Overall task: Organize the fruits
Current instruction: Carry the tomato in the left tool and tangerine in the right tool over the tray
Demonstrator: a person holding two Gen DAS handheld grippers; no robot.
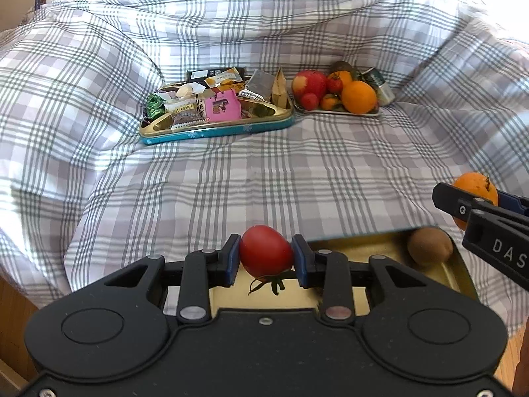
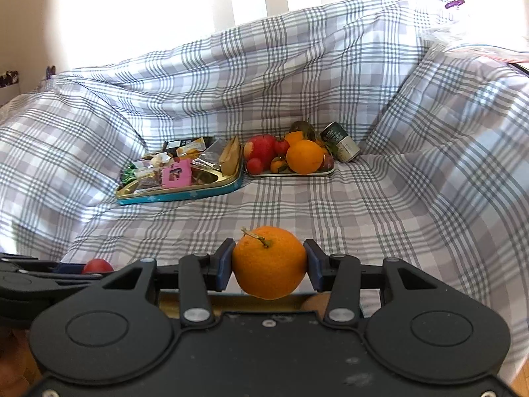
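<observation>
Near: left gripper [image 1: 266, 258] clamps a soft, bruisable tomato [image 1: 266, 251] across its middle above the gold tin [image 1: 463, 284]; right gripper [image 2: 268, 266] grips a firmer orange [image 2: 269, 263] likewise. Far: fruit tray [image 2: 294, 173] on the bedspread [image 2: 330, 218].

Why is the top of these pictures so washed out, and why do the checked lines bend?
Right wrist view: a bright window blows out the top, while the orange in the right gripper stays sharp. Left wrist view: sunlight whitens the upper plaid sheet; the tomato is crisp. Both fisheye lenses curve straight lines near the edges.
</observation>
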